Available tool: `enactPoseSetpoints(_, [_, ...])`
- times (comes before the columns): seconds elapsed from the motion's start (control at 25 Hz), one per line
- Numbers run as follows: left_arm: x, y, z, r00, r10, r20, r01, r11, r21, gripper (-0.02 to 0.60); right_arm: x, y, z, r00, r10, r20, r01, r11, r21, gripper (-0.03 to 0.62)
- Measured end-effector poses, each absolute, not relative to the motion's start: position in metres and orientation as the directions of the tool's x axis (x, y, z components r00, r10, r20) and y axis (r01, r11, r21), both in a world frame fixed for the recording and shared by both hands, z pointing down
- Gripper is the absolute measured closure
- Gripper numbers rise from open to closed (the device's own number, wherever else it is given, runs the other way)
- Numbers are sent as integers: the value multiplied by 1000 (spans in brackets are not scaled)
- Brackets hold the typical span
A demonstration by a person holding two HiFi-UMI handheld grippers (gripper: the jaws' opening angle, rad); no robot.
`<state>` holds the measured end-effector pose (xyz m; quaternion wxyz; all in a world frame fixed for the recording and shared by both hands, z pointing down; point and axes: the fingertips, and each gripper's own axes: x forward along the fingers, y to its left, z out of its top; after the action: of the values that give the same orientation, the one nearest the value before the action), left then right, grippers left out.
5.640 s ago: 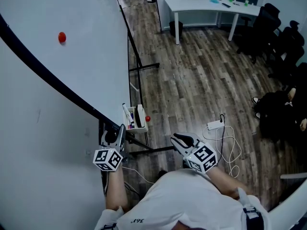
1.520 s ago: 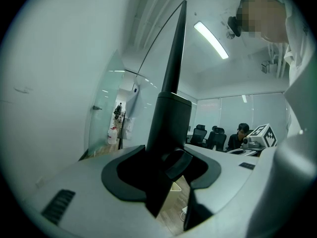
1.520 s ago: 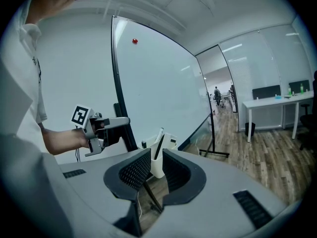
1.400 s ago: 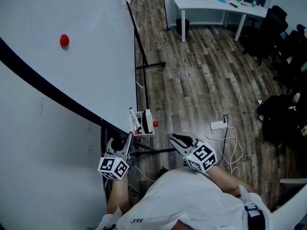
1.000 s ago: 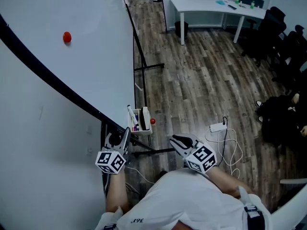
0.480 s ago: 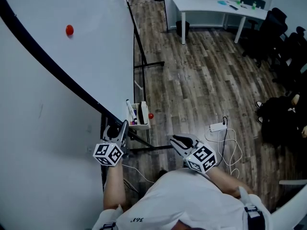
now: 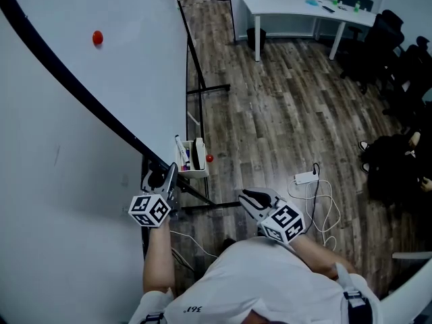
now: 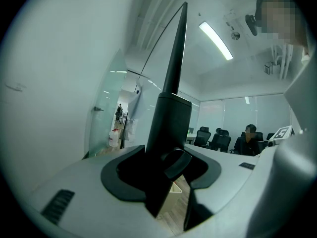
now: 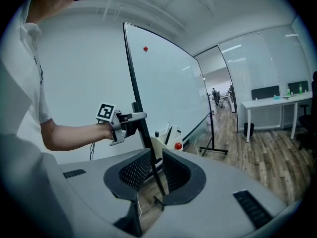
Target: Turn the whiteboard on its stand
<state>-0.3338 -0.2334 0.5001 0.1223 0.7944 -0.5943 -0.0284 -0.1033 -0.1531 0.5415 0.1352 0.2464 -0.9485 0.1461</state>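
Note:
The whiteboard (image 7: 128,52), white with a red magnet (image 7: 98,38), stands at the left of the head view. Its black frame edge (image 7: 81,103) runs diagonally down to my left gripper (image 7: 169,179). That gripper is shut on the frame, and in the left gripper view the black edge (image 8: 171,113) fills the space between the jaws. The right gripper view shows the left gripper (image 9: 134,117) clamped on the frame (image 9: 132,78). My right gripper (image 7: 251,198) hangs open in the air to the right of the board, with nothing between its jaws.
A white marker tray (image 7: 191,157) with pens and a red ball (image 7: 210,158) hangs on the board near the left gripper. The stand's black foot (image 7: 206,88) lies on the wood floor. A power strip with cables (image 7: 304,177), a white desk (image 7: 304,9), office chairs (image 7: 398,46) and a black bag (image 7: 395,164) are to the right.
The board's black edge, its magnet and the tray have swung a little up and left in the head view, the left gripper going with the frame. The right gripper has hardly moved.

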Motion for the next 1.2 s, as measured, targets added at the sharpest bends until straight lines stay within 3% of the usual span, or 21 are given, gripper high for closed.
enactPoseSetpoints(1.2, [-358,-158,489,310,-950,21,-915,-293,276,365,-136,-137,555,-811,-488,324,-566,794,-220,520])
